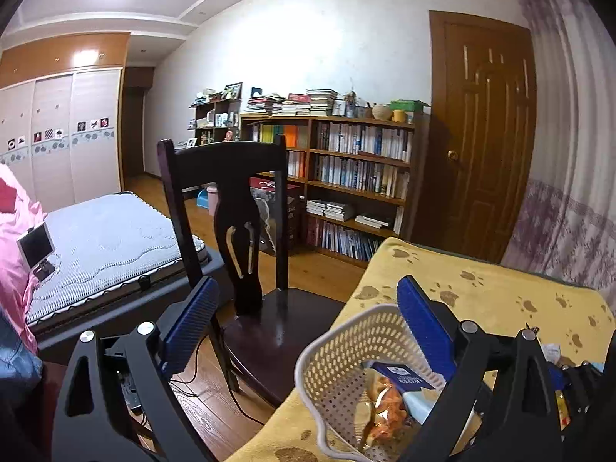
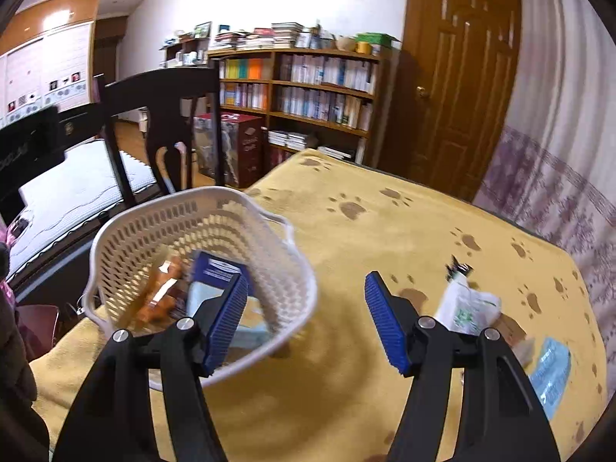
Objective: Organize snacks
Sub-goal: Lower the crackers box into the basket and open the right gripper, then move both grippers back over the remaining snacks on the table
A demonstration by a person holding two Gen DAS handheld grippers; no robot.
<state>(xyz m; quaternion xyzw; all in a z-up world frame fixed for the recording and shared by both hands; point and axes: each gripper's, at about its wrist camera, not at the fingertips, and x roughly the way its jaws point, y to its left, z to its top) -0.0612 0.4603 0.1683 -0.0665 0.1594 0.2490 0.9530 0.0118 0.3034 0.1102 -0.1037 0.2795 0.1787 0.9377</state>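
Snacks half sorted into a white basket on a yellow paw-print desk.

Left wrist view: the left claw (image 1: 308, 315) gapes wide and holds nothing; its right finger hangs over the white basket (image 1: 331, 362) at the desk's (image 1: 481, 292) left edge, with an orange snack bag (image 1: 385, 404) and a blue packet (image 1: 400, 375) inside.
Right wrist view: the right claw (image 2: 306, 323) is spread wide and empty, its left finger over the basket rim; a white-green pouch (image 2: 467, 306) and a light-blue packet (image 2: 550, 369) lie near the right edge.

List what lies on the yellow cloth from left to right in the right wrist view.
White basket with snacks inside → white and green packet → light blue packet.
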